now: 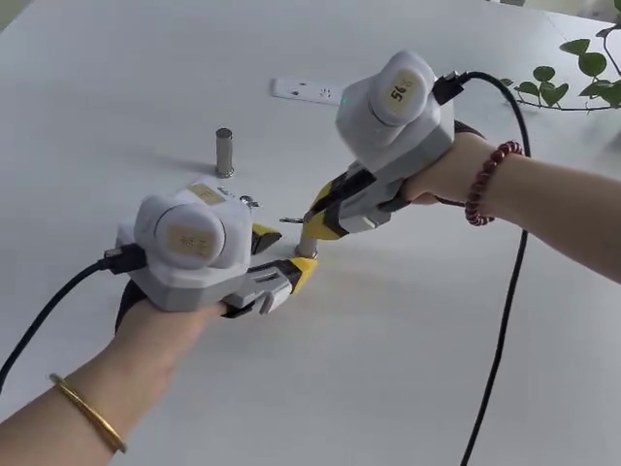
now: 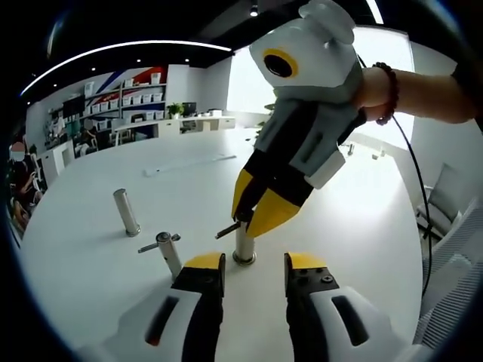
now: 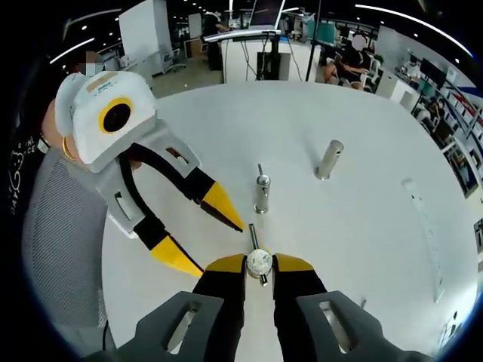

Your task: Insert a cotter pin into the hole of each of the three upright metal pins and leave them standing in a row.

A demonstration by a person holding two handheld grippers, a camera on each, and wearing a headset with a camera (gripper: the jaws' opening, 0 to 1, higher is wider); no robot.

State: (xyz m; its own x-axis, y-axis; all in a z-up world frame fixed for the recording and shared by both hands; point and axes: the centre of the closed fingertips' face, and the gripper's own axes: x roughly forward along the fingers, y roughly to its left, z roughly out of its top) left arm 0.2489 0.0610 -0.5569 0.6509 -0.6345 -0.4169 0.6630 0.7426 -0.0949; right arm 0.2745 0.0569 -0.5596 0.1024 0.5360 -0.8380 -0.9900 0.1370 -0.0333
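The head view looks steeply down on the tabletop [image 1: 408, 369] from close above. The left gripper view looks low across it, the right gripper view down from opposite. Both catch one metal pin [image 2: 243, 247], very near, at lower centre.

Table [image 1: 408, 369]: white, matt, smooth. Far pin [image 1: 224, 152], middle pin [image 2: 168, 253], near pin [image 2: 243, 245]: bare silvery metal, smooth, satin sheen. Cotter pin [image 2: 226, 229]: thin darker metal wire. Right gripper [image 1: 312, 225], left gripper [image 1: 288, 254]: matt grey-white plastic shells, black jaws, smooth yellow plastic tips with slight gloss. Cable [image 1: 505, 320]: black, rubbery, matt. Power strip [image 1: 306, 91]: white plastic. Bead bracelet [image 1: 482, 184]: dark red, glossy. Bangle [image 1: 87, 413]: polished gold-coloured metal.
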